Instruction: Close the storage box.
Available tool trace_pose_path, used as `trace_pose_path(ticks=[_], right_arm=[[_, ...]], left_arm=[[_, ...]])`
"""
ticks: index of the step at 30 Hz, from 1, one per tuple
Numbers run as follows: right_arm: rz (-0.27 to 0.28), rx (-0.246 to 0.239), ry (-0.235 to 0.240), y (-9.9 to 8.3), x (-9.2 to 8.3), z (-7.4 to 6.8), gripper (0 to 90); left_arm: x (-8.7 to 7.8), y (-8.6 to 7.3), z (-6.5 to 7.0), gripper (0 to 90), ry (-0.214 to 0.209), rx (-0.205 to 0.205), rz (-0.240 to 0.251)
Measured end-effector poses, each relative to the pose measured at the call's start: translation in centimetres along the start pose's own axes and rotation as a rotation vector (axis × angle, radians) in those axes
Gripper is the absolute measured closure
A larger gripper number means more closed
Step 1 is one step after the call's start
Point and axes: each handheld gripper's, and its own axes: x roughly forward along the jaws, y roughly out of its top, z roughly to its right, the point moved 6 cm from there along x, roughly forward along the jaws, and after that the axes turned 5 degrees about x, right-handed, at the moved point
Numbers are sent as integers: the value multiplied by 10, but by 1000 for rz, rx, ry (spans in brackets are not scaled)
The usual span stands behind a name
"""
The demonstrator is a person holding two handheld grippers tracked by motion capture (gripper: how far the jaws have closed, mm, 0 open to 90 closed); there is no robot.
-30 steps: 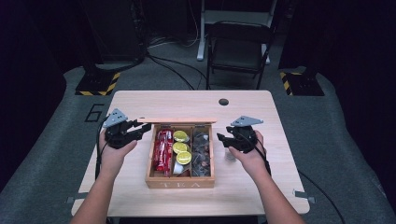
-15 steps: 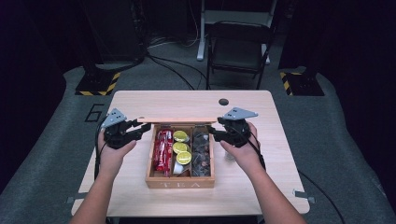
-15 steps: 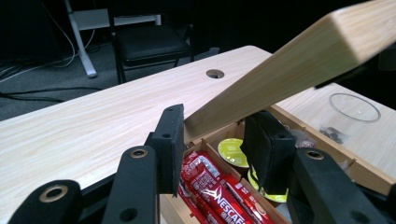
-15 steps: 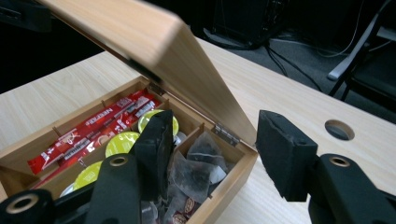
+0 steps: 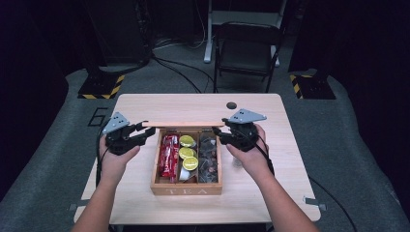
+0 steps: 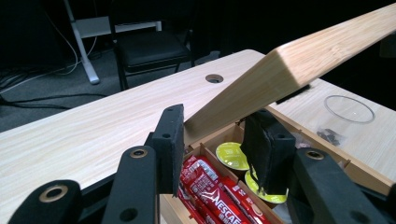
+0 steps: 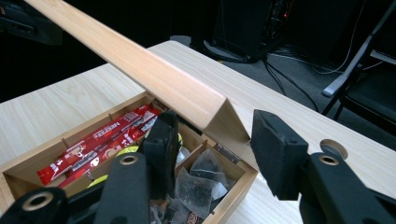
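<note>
- From above, my left gripper [image 5: 145,137] and right gripper [image 5: 220,137] flank the raised lid [image 5: 183,124] of the tea box [image 5: 186,186] on the desk [image 5: 145,104].
- The left gripper view shows my jaws clamped on the lid's edge [image 6: 280,60], with a glass [image 6: 349,109] beyond.
- In the right gripper view, my half-open jaws have just been closing around the lid's corner [image 7: 205,107], not pressing it.
- Teabags [image 7: 201,182] lie below.

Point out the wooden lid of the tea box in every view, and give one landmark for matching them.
High view: the lid stands raised along the box's far edge, a thin strip between the two grippers.
Left gripper view: lid slants up to the upper right, its near end between the black jaws.
Right gripper view: lid runs from the upper left down to the jaws.
Shared landmark: the red sachets.
</note>
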Motion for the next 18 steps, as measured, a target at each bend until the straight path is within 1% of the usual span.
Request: trace_pose_path(ticks=[6, 11, 15, 18], right_arm=[[1, 13, 7, 1, -1, 1, 549], [0, 11, 12, 1, -2, 1, 549], [-5, 9, 18, 1, -3, 1, 547], [-10, 8, 21, 0, -3, 0, 545]], left_arm=[[-2, 1, 1, 588, -1, 0, 0], [-7, 3, 3, 587, -3, 4, 2], [-10, 4, 6, 586, -1, -3, 13], [-11, 4, 7, 584, -5, -9, 8]])
